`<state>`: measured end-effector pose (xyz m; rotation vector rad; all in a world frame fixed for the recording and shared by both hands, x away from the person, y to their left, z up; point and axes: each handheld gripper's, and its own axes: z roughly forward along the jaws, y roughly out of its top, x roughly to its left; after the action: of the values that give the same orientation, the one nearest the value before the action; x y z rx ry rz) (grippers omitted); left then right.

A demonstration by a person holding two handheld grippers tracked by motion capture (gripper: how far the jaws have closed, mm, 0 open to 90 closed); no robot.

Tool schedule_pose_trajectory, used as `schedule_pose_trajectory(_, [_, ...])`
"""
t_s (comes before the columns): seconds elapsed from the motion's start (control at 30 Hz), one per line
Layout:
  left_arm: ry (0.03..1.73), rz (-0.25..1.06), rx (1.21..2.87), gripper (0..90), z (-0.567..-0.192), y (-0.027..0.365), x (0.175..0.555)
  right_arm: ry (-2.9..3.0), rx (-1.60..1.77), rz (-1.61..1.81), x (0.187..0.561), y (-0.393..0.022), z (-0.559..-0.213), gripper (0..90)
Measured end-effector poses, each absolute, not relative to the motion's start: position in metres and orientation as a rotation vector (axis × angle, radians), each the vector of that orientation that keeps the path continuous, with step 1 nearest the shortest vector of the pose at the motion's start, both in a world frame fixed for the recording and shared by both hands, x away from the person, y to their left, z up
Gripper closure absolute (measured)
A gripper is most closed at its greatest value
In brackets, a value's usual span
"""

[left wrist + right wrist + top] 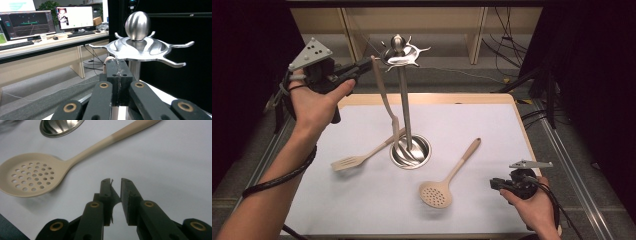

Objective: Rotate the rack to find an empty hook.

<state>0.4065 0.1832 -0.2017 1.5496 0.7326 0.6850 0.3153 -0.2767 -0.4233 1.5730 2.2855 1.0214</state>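
Three beige kitchen utensils, one metal utensil stand (405, 100) and two hand-held grippers are on view over a white-topped table (492, 125) with a pale wooden edge.

The stand is polished steel: a round dished base, a thin upright pole, and a flat crown at the top with curved hook arms and a smooth ball finial.

The first utensil is a long thin beige utensil (384, 97) with a gently wavy handle. It hangs almost upright just beside the pole, its top end near the crown and its lower end near the base. The second is a slotted turner (357, 159), lying flat on the table left of the base, its handle reaching toward the base. The third is a skimmer spoon (447, 177) with a round bowl full of small holes, lying flat to the right of the base.

The left gripper (367, 64) is raised high at crown level, the forearm angled up from the lower left, the hand wrapped around its black body. Its jaws are pressed together on the top end of the long utensil; in the left gripper view that rounded beige tip (109, 60) peeks out just under the crown.

The right gripper (494, 184) sits low at the table's near right edge, held level and pointing left toward the skimmer spoon. Its jaws stand slightly apart with nothing between them.
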Motion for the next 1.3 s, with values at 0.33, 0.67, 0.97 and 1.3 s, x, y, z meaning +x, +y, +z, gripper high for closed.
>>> schedule_pose_trajectory(0.33, [0.748, 0.697, 1.555, 89.6, -0.200, 0.185, 0.416, 2.293, 1.565, 1.019, 0.316, -0.277, -0.424, 80.0])
schedule_pose_trajectory(0.67, [0.737, 0.700, 1.588, 81.7, -0.214, 0.191, 0.407, 2.279, 1.572, 1.032, 0.315, -0.279, -0.422, 77.5])
schedule_pose_trajectory(0.97, [0.770, 0.661, 1.806, 54.5, -0.264, 0.212, 0.392, 2.260, 1.609, 1.037, 0.313, -0.283, -0.422, 71.5])
schedule_pose_trajectory(1.3, [0.832, 0.625, 1.987, 52.2, -0.314, 0.236, 0.398, 2.261, 1.578, 1.034, 0.312, -0.281, -0.422, 69.9])
